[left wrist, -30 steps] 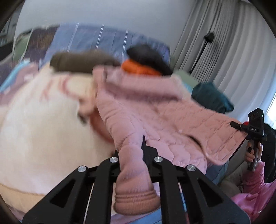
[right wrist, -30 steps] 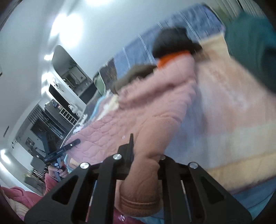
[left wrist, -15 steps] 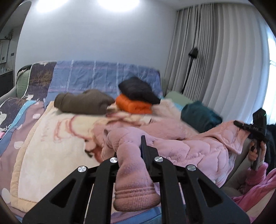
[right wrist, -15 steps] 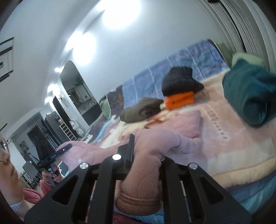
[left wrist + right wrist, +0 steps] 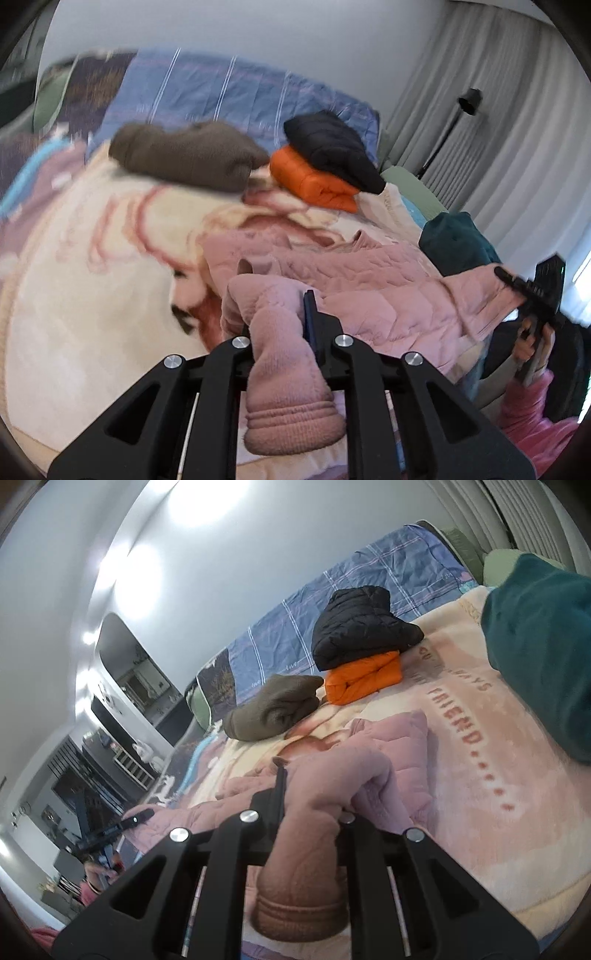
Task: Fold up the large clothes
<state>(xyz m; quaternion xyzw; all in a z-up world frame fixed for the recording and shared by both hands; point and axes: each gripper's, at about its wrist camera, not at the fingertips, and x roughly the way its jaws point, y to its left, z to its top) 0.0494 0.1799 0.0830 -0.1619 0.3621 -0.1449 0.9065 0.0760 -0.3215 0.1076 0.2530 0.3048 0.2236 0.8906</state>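
- Since a second ago the pink quilted jacket (image 5: 373, 295) has dropped from being swung up over the cream blanket (image 5: 92, 280) to lying spread across it; I judge it laid out, ready for folding.
- Each claw is clamped on a ribbed cuff: left gripper (image 5: 280, 325), right gripper (image 5: 310, 801).
- Only the right view shows the blanket's lettering; only the left shows the curtains (image 5: 517, 122).

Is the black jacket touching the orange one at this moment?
Touching. In the right wrist view the black jacket lies directly on top of the folded orange jacket, with no gap between them; the left wrist view shows the same stack.
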